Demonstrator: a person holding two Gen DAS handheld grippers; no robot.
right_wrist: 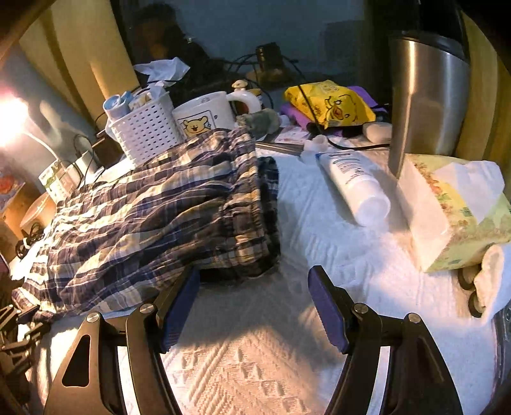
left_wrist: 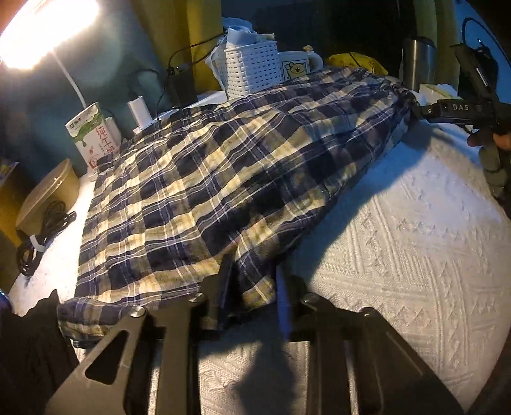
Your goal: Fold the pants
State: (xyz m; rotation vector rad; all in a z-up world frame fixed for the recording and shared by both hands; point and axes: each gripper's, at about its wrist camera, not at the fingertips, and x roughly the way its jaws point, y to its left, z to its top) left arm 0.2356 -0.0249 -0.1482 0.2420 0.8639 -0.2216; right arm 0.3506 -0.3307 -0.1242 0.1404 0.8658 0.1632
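The plaid pants (left_wrist: 223, 178) lie spread on a white textured cover (left_wrist: 399, 239), running from near left to far right. My left gripper (left_wrist: 254, 287) is at their near end, its jaws narrowed with a fold of the plaid cloth pinched between them. In the right wrist view the gathered waistband end (right_wrist: 242, 207) lies just ahead. My right gripper (right_wrist: 254, 274) stands open over the white cover, its left finger (right_wrist: 182, 297) against the edge of the cloth and nothing between the pads. A hand (left_wrist: 491, 140) holding that gripper shows at the far right of the left wrist view.
Behind the pants stand a white basket (left_wrist: 252, 68), a bear mug (left_wrist: 297, 65) and a milk carton (left_wrist: 91, 134). A bright lamp (left_wrist: 41, 28) glares at the left. A steel flask (right_wrist: 428, 95), a white tube (right_wrist: 354, 185) and a tissue box (right_wrist: 453, 210) crowd the right.
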